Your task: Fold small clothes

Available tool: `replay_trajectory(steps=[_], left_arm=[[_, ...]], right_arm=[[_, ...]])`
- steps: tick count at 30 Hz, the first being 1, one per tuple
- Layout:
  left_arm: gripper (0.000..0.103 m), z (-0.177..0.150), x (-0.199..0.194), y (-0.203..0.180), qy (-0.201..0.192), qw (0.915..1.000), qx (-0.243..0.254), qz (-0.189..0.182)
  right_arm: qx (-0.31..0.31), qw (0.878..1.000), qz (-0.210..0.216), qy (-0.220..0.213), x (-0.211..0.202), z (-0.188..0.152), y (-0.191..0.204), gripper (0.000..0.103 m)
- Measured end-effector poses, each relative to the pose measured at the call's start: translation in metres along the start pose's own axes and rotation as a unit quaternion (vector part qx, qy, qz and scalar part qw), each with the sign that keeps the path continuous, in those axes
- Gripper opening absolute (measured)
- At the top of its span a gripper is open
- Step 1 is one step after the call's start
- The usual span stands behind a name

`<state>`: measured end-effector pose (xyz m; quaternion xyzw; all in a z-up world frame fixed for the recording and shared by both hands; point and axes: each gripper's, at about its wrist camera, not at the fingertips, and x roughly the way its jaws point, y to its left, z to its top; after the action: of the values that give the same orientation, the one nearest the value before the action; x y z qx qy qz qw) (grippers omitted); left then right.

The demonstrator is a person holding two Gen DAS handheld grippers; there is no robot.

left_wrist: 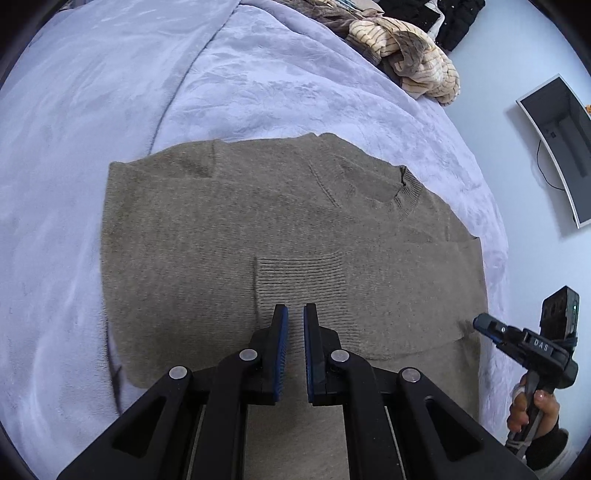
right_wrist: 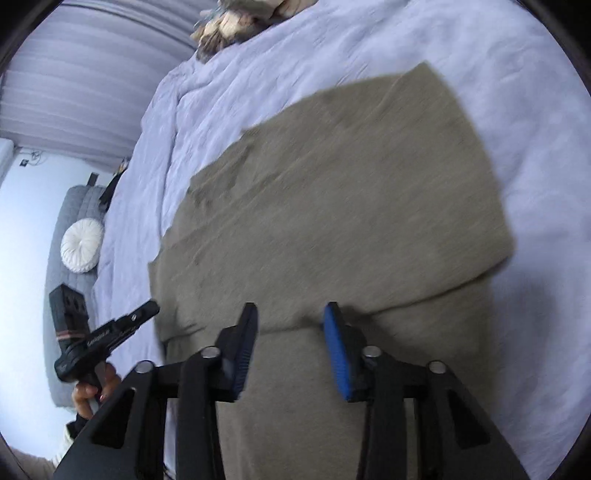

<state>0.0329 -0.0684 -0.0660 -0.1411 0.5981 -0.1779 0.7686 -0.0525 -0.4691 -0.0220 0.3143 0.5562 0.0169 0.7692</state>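
Note:
A grey-brown knit sweater (left_wrist: 258, 221) lies flat on the lavender blanket (left_wrist: 110, 110) of a bed, its collar (left_wrist: 406, 192) to the right. One sleeve is folded across the body, showing a ribbed cuff (left_wrist: 299, 273). My left gripper (left_wrist: 295, 312) hovers over that cuff, shut with nothing between its blue pads; the right wrist view shows it (right_wrist: 153, 306) at the sweater's left edge. My right gripper (right_wrist: 291, 308) stands open above a fold line in the sweater (right_wrist: 351, 203), gripping nothing. The left wrist view shows it (left_wrist: 480, 321) near the sweater's right edge, held by a hand (left_wrist: 532, 406).
A heap of striped and brown clothes (left_wrist: 406, 55) and a black garment (left_wrist: 454, 18) lie at the far end of the bed. A curved screen (left_wrist: 561, 147) is off to the right. A white round cushion (right_wrist: 82, 245) sits on grey upholstery beside the bed.

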Motion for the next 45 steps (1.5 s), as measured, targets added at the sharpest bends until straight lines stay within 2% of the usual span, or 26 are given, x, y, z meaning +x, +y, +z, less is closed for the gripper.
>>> replay_trajectory(steps=[3,5,6,7,10,13,16,21,25,30,34,39,41,43,45], left_arm=[[0.008,-0.004,0.017,-0.017,0.006,0.9992,0.026,0.031],[0.008,-0.011,0.032,-0.021,0.028,0.9968,0.037,0.065],[0.008,-0.015,0.036,-0.02,0.036,0.996,0.039,0.072],[0.008,-0.019,0.037,-0.018,0.032,0.9962,0.039,0.071],[0.008,-0.024,0.032,-0.014,0.027,0.9963,0.037,0.072],[0.008,-0.024,0.028,-0.013,0.031,0.9963,0.026,0.076],[0.008,-0.025,0.025,-0.016,0.038,0.995,0.025,0.088],[0.008,-0.028,0.027,-0.027,0.051,0.9911,0.037,0.117],[0.008,-0.029,0.029,-0.031,0.056,0.9894,0.037,0.129],[0.008,-0.03,0.03,-0.034,0.061,0.9878,0.037,0.138],[0.008,-0.034,0.029,-0.037,0.07,0.9859,0.041,0.146],[0.008,-0.037,0.031,-0.037,0.095,0.9837,0.024,0.151],[0.008,-0.041,0.029,-0.037,0.099,0.9834,0.018,0.151],[0.008,-0.047,0.024,-0.037,0.103,0.9836,0.014,0.148],[0.008,-0.05,0.021,-0.039,0.106,0.9832,0.015,0.148]], right_arm=[[-0.028,0.998,-0.053,-0.018,-0.009,0.021,-0.007,0.024],[-0.059,0.992,-0.11,-0.009,-0.007,0.024,-0.013,0.024],[-0.07,0.989,-0.133,-0.001,-0.003,0.024,-0.019,0.024],[-0.074,0.987,-0.144,0.006,0.0,0.021,-0.027,0.02],[-0.075,0.987,-0.14,0.004,-0.003,0.014,-0.045,0.014],[-0.071,0.988,-0.137,-0.001,-0.007,0.01,-0.049,0.014],[-0.067,0.989,-0.133,0.006,-0.007,0.009,-0.041,0.018],[-0.048,0.989,-0.135,0.026,-0.01,0.007,-0.038,0.018],[-0.037,0.993,-0.103,0.033,-0.015,-0.001,-0.03,0.023],[-0.059,0.991,-0.109,0.053,0.008,-0.006,-0.007,0.026],[-0.04,0.989,-0.121,0.073,0.025,-0.004,-0.009,0.026],[-0.028,0.986,-0.129,0.097,0.022,-0.004,-0.013,0.027],[-0.025,0.986,-0.132,0.1,0.017,-0.006,-0.013,0.03],[-0.02,0.986,-0.131,0.099,0.01,-0.009,-0.013,0.039],[-0.017,0.987,-0.128,0.1,0.004,-0.012,-0.013,0.042]])
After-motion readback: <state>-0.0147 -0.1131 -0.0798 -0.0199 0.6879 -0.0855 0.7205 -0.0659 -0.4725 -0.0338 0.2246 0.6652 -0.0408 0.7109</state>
